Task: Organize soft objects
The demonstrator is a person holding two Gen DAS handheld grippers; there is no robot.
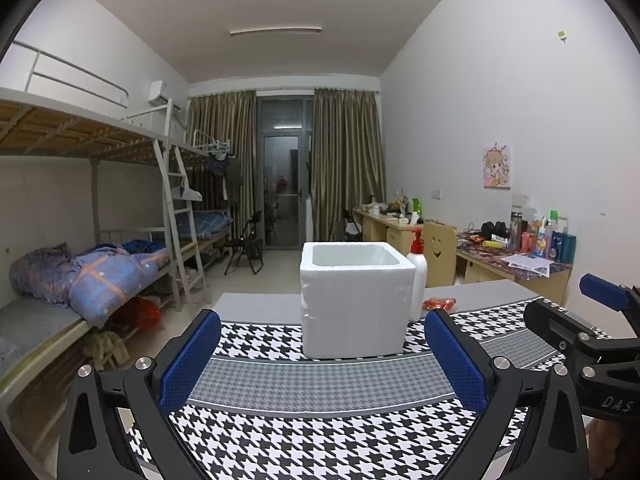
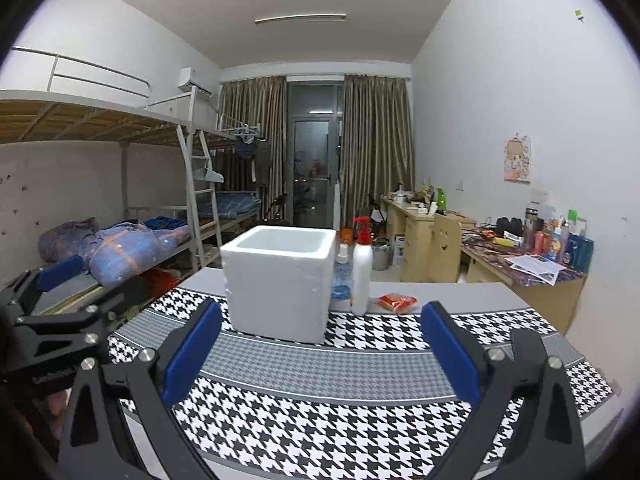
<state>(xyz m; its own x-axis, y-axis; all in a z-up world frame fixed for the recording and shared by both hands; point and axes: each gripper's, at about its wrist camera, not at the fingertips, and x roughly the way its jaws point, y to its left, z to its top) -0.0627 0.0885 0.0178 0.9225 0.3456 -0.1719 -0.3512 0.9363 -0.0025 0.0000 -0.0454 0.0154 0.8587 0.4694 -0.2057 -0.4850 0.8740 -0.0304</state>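
A white foam box (image 1: 356, 300) with an open top stands on a houndstooth cloth (image 1: 320, 432); it also shows in the right wrist view (image 2: 280, 284). A small orange-red packet (image 1: 439, 303) lies right of the box, and shows in the right wrist view (image 2: 397, 302). My left gripper (image 1: 322, 360) is open and empty, in front of the box. My right gripper (image 2: 320, 356) is open and empty, in front of the box and to its right. Each gripper shows at the edge of the other's view.
A white pump bottle (image 2: 362, 272) and a clear water bottle (image 2: 341, 276) stand right of the box. The cloth (image 2: 320, 412) covers a grey table (image 2: 460, 294). Bunk beds (image 1: 80, 264) are on the left, cluttered desks (image 1: 516, 260) on the right.
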